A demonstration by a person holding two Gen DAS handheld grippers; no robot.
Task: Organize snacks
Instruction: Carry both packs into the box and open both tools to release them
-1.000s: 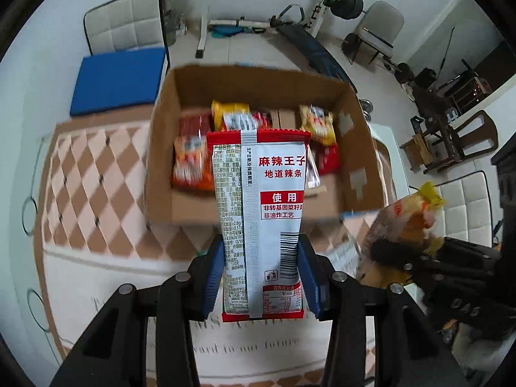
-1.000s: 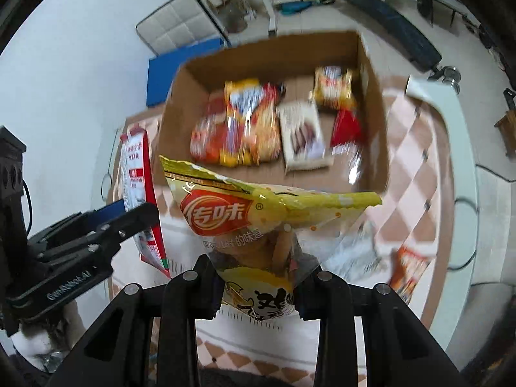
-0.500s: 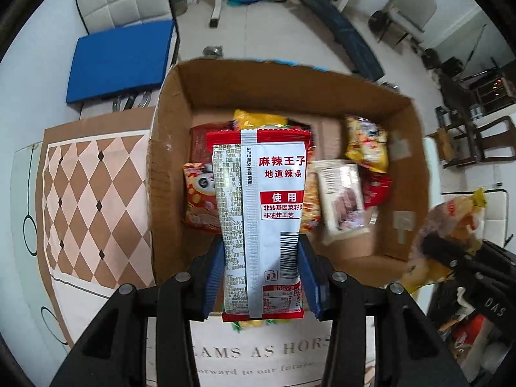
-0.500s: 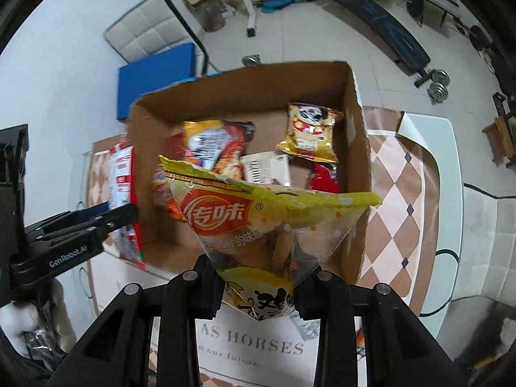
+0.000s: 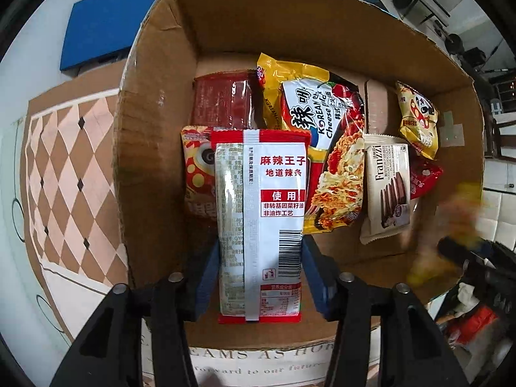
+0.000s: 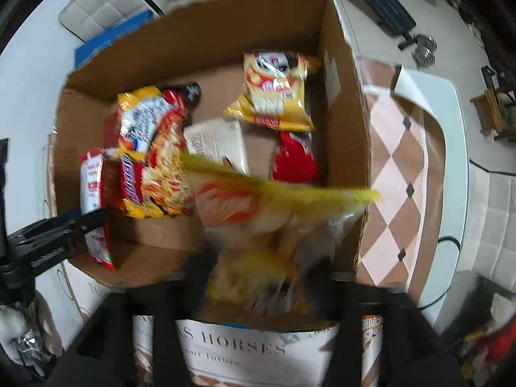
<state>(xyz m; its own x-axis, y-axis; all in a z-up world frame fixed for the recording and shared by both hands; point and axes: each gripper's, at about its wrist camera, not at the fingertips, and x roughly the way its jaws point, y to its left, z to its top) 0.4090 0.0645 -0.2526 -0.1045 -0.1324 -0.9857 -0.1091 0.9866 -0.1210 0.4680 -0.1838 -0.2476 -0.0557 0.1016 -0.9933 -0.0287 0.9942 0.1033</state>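
The left gripper (image 5: 259,277) points down into the open cardboard box (image 5: 154,148); its jaws are opening, and the red-and-white spicy strip packet (image 5: 259,213) stands between the blue pads (image 5: 208,277), which sit just beside its edges with small gaps showing, so the grip looks released. Beneath the packet lie a red snack bag (image 5: 196,174) with a cartoon face, a dark red packet (image 5: 222,103) and a yellow Korean cheese noodle pack (image 5: 322,135); to the right of these are a beige Franzzi cookie pack (image 5: 387,190), a small yellow snack bag (image 5: 417,116) and a red packet (image 5: 424,174) (partly tucked under the cookie pack).

The right gripper (image 6: 254,293) hangs over the box's near right corner, jaws opening; the yellow chip bag (image 6: 258,219) between them is badly blurred, so whether the pads touch it cannot be told. The box rests on a tablecloth (image 5: 64,174) with a brown and pink diamond pattern.
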